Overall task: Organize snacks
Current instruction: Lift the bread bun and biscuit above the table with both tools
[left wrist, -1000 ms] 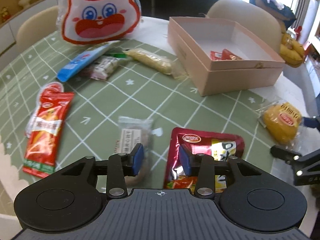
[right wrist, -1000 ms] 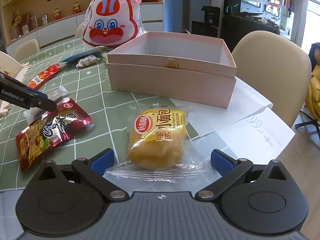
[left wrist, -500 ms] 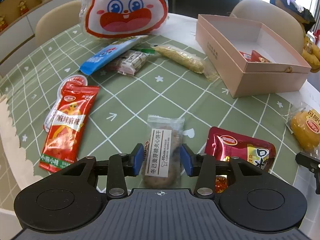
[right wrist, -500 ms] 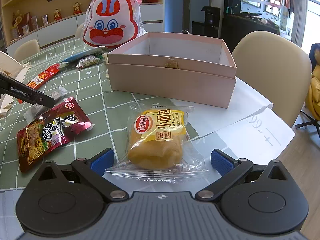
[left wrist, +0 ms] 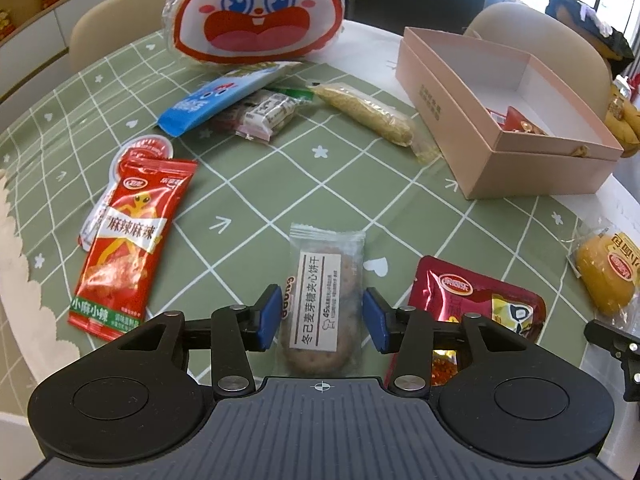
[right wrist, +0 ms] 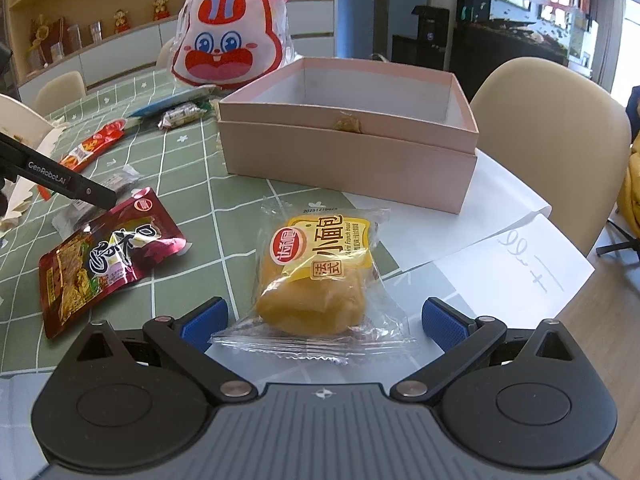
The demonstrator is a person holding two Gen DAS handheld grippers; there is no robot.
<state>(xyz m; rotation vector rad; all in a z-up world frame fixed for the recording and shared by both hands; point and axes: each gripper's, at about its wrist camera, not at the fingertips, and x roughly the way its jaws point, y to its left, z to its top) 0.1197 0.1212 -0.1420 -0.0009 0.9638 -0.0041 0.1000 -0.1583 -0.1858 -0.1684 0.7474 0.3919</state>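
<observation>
My left gripper (left wrist: 322, 318) is open with its blue pads on either side of a clear-wrapped biscuit pack (left wrist: 320, 300) lying on the green checked tablecloth (left wrist: 248, 184). My right gripper (right wrist: 324, 322) is wide open around a yellow bread bun in clear wrap (right wrist: 316, 276), apart from it. An open pink box (right wrist: 348, 144) stands beyond the bun; in the left wrist view the box (left wrist: 500, 152) holds a few red snacks. The left gripper's finger (right wrist: 60, 182) shows at the left of the right wrist view.
A dark red snack pouch (left wrist: 476, 304) lies right of the biscuit. A red spicy snack pack (left wrist: 128, 240), a blue packet (left wrist: 216, 100), a wrapped candy bar (left wrist: 264, 114), a yellow grain stick (left wrist: 368, 116) and a big rabbit-face bag (left wrist: 256, 8) lie further off. White paper (right wrist: 500, 256) lies by the table edge.
My left gripper has moved left from the dark red pouch to straddle the biscuit pack. My right gripper has stayed in place, open around the bun.
</observation>
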